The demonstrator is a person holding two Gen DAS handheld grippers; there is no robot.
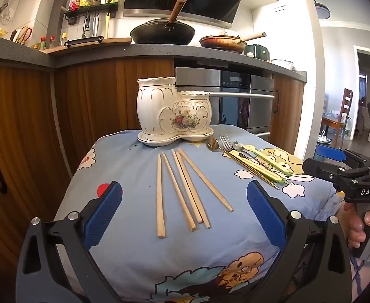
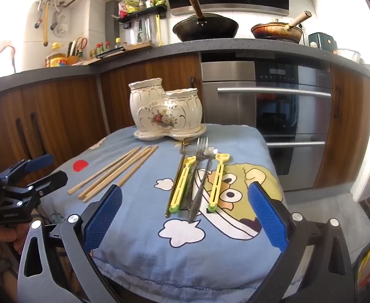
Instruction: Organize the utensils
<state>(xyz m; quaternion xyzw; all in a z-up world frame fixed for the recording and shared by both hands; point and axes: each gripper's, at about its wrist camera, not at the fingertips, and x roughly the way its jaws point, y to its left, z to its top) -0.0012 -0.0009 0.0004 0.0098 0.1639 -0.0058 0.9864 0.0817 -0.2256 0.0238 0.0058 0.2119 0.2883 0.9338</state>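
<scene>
Left gripper (image 1: 184,207) hung wide open over the near edge of the cloth-covered table (image 1: 139,252), w/ bare cloth between its fingers and the chopsticks (image 1: 185,189). Chopsticks lay fanned mid-table, narrow gaps between them. Ceramic holder (image 1: 173,111) blocked the far edge, its tops open from above. Right gripper (image 2: 185,217) was open too, facing the fork (image 2: 197,174) and yellow-handled pieces (image 2: 182,184), packed close together. Bare cloth toward the right edge.
</scene>
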